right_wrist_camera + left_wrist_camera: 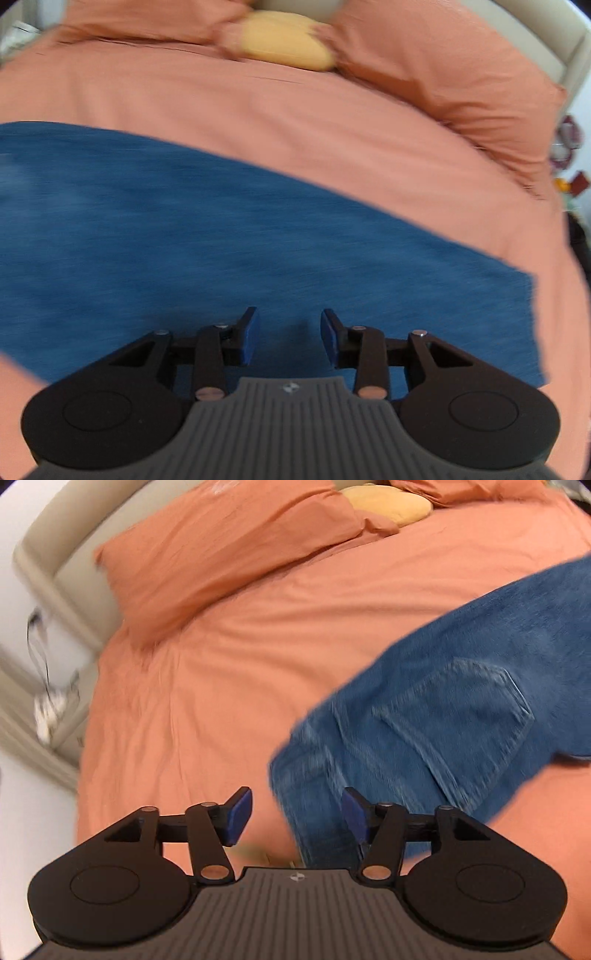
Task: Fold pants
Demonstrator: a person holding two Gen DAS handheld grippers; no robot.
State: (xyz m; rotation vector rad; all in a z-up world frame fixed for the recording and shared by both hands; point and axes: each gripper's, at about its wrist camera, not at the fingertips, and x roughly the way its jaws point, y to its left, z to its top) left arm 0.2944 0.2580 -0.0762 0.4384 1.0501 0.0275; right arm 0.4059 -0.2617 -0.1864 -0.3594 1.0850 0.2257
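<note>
Pants: blue denim jeans [454, 716] spread flat on the salmon-orange bed cover [207, 686] — waistband beside the left jaws.
Left gripper [297, 819]: jaws wide apart, holding nothing.
Right gripper [290, 338]: jaws apart, empty — denim directly beyond them.

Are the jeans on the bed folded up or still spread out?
Spread out, not yet folded small: the jeans lie as one long flat band across the orange bedcover, back pocket facing up. Whether the legs are already stacked, cannot tell.

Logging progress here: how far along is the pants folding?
Done: the jeans lie spread on the orange bedspread, back pocket up, seemingly one leg over the other. In hand: nothing; the left gripper and right gripper are open, over the jeans. Left: the crosswise folds.
</note>
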